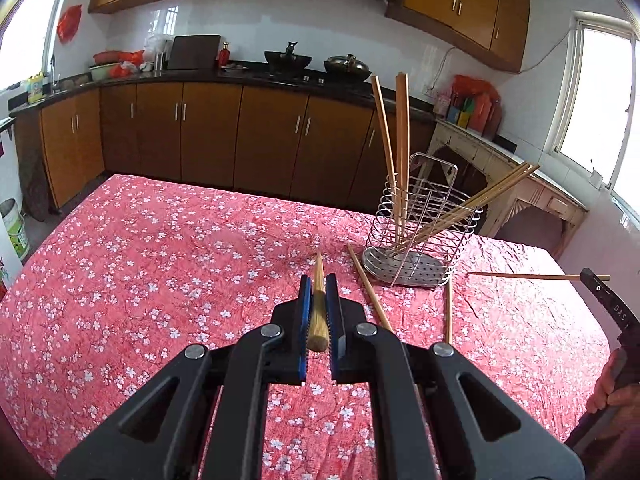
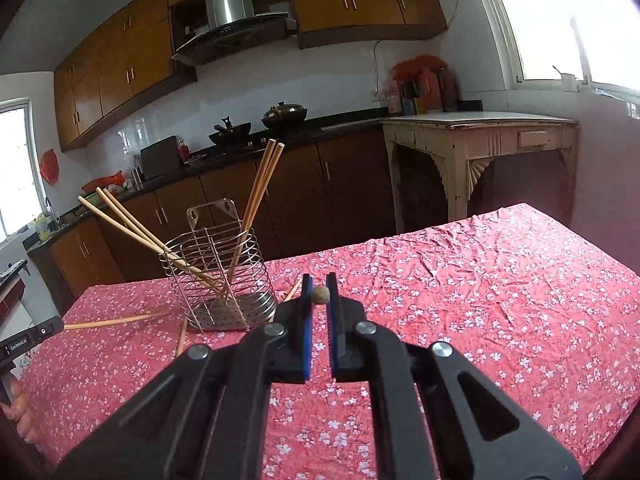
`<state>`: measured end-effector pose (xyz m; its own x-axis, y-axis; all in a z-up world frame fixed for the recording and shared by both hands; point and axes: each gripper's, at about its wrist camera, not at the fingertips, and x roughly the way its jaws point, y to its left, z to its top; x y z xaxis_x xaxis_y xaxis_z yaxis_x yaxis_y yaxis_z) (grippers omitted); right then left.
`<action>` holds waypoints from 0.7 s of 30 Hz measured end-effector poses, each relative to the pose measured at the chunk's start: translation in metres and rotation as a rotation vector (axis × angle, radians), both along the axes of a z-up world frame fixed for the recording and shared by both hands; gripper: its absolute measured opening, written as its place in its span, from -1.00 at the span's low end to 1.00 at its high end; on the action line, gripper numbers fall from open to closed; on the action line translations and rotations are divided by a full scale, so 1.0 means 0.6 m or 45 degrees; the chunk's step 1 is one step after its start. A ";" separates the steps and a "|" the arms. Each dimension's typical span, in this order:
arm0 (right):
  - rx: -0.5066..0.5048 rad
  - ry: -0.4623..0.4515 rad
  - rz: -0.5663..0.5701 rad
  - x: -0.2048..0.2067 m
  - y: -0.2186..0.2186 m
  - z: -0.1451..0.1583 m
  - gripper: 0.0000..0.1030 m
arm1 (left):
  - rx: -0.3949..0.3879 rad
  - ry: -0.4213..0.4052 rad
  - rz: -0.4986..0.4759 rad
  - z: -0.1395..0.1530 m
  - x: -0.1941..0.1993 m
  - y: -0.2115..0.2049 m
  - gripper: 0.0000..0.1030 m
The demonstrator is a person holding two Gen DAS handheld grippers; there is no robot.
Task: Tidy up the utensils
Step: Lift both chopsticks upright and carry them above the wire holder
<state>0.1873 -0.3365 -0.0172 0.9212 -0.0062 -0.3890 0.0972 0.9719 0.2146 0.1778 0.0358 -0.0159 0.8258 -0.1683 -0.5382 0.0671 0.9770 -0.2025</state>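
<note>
Two tools are each holding a chopstick, left tool (image 1: 319, 300) and right tool (image 2: 319, 294), needing carrying to the wire holder (image 1: 420, 236) near the desk's far edge.

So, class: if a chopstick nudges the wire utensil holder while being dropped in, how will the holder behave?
The wire utensil holder looks light, being open wire, so it may slide on the cloth. Its chopsticks lean outward, which could help tip it. Its flat base probably resists that.

Daylit kitchen (image 1: 208, 136), brown cabinets, white walls
</note>
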 end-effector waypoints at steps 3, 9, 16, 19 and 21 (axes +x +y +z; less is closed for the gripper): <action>0.000 0.000 0.000 0.003 0.000 0.000 -0.86 | -0.004 -0.001 -0.002 -0.002 -0.001 -0.003 -0.86; 0.003 0.001 -0.002 0.003 -0.001 -0.005 -0.86 | -0.011 0.004 0.000 -0.006 0.002 0.000 -0.86; -0.021 -0.069 0.000 0.008 0.004 0.034 -0.86 | -0.013 -0.051 0.010 0.019 0.003 0.002 -0.86; -0.035 -0.139 0.010 0.005 0.013 0.070 -0.86 | -0.009 -0.109 0.009 0.047 0.000 0.001 -0.86; -0.041 -0.174 0.017 0.003 0.017 0.089 -0.86 | -0.002 -0.143 0.005 0.067 -0.002 -0.001 -0.86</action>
<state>0.1891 -0.3264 0.0362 0.9657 -0.0037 -0.2597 0.0558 0.9795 0.1936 0.1764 0.0354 0.0243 0.8818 -0.1655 -0.4416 0.0854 0.9770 -0.1956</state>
